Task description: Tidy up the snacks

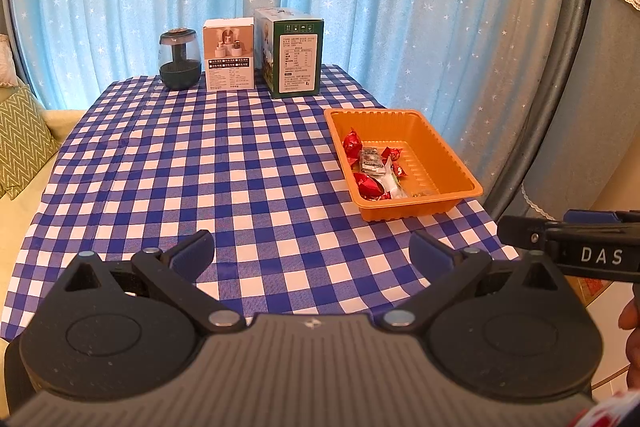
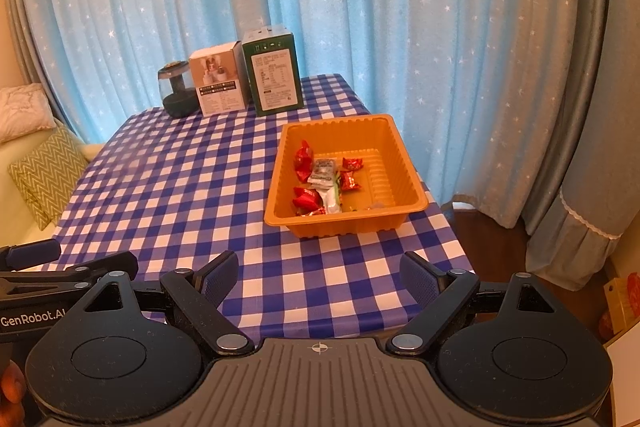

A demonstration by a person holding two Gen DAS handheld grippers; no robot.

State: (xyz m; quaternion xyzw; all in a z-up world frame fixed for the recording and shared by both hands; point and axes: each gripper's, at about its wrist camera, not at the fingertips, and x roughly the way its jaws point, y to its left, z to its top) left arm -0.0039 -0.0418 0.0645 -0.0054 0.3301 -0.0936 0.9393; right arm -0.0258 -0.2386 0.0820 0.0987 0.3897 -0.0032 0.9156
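Snacks (image 2: 324,183) all in orange tray (image 2: 404,163), likely done. Left gripper (image 1: 312,251) and right gripper (image 2: 320,275) spread wide, empty. Next: probably nothing.

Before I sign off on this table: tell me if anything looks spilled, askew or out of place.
Nothing stands out. The snacks all lie inside the orange tray, none on the checked cloth. Both boxes and the dark jar stand upright at the far edge.
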